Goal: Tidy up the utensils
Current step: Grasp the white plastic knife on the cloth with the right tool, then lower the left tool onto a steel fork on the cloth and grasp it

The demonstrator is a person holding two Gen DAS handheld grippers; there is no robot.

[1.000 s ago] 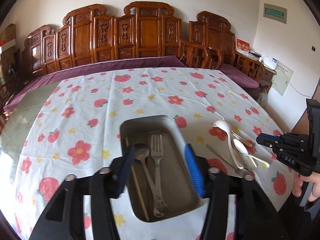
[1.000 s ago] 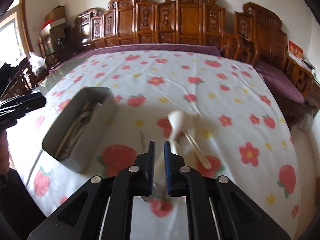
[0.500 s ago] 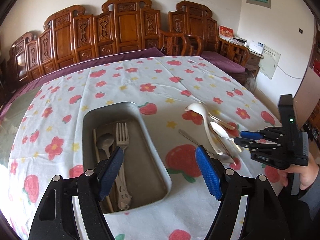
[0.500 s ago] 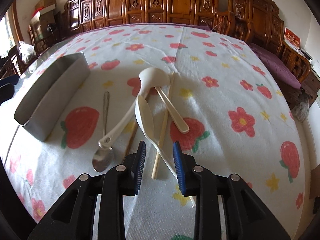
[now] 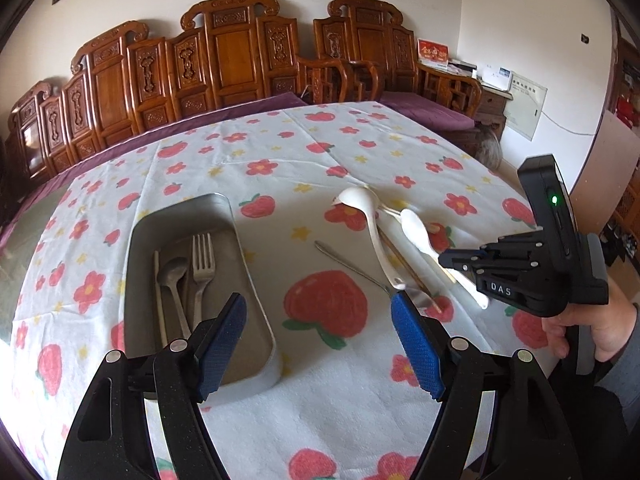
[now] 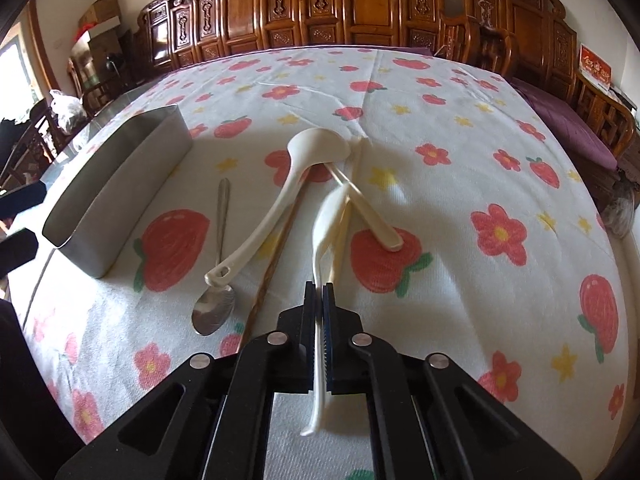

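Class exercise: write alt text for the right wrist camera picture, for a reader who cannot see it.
The right tongs are shut on the handle of a white plastic spoon above a strawberry-print tablecloth. A white ladle, a metal spoon and chopsticks lie loose beside it, and a metal tray stands to the left.

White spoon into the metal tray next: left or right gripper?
Right. The right gripper is already shut on the white spoon by its handle. The left gripper stands open and empty near the metal tray; it would need to reach for a utensil first.
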